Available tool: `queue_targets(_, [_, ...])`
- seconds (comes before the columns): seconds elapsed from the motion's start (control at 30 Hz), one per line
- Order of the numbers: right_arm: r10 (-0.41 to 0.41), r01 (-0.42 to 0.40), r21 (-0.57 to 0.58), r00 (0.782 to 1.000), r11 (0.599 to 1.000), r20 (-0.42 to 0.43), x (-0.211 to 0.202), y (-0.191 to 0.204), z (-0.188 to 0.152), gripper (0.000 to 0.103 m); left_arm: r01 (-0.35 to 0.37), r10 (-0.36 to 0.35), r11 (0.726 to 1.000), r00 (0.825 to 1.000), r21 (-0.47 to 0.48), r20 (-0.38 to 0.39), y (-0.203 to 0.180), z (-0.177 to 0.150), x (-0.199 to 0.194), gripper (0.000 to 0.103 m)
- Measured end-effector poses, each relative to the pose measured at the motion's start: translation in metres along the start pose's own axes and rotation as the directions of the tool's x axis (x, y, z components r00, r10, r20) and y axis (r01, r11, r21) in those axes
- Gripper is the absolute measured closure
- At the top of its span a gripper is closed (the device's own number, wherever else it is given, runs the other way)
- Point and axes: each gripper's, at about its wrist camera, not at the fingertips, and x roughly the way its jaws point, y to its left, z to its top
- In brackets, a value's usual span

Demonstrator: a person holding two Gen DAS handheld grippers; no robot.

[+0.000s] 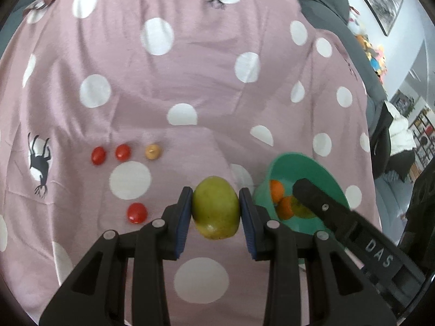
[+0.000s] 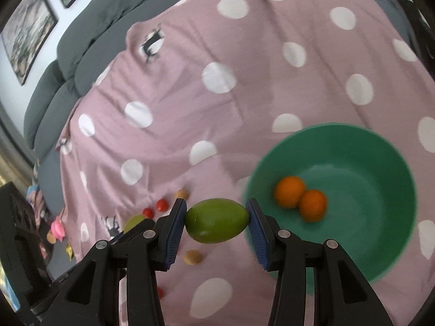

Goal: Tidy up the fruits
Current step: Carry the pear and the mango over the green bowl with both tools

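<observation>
Left wrist view: your left gripper point(image 1: 216, 212) pinches a yellow-green fruit point(image 1: 216, 207) above the dotted cloth point(image 1: 163, 87), beside the green bowl point(image 1: 299, 163); three red tomatoes point(image 1: 98, 155) show only here. Right wrist view: your right gripper point(image 2: 217, 224) pinches a green fruit point(image 2: 217, 221) at the bowl's rim, revealing two oranges point(image 2: 289, 191) inside.

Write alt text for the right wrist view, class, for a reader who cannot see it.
A gripper clamps a green fruit end to end above a pink spotted cloth. To its right sits a green bowl holding two oranges; small red tomatoes lie to the left.
</observation>
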Motion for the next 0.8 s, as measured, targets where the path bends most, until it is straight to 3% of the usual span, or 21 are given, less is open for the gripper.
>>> queue_targets(0.47, [-0.112, 0.102, 0.119, 0.991, 0.988, 0.074, -0.032, -0.056, 0.012, 0.056, 0.074, -0.071, 0.991, 0.997, 0.112, -0.036, -0.056, -0.009, 0.020, 0.069])
queue_targets(0.8, [-0.189, 0.175, 0.193, 0.980, 0.965, 0.055, -0.033, -0.088, 0.012, 0.056, 0.113, -0.097, 0.973, 0.991, 0.199, -0.090, -0.091, -0.026, 0.043, 0.069])
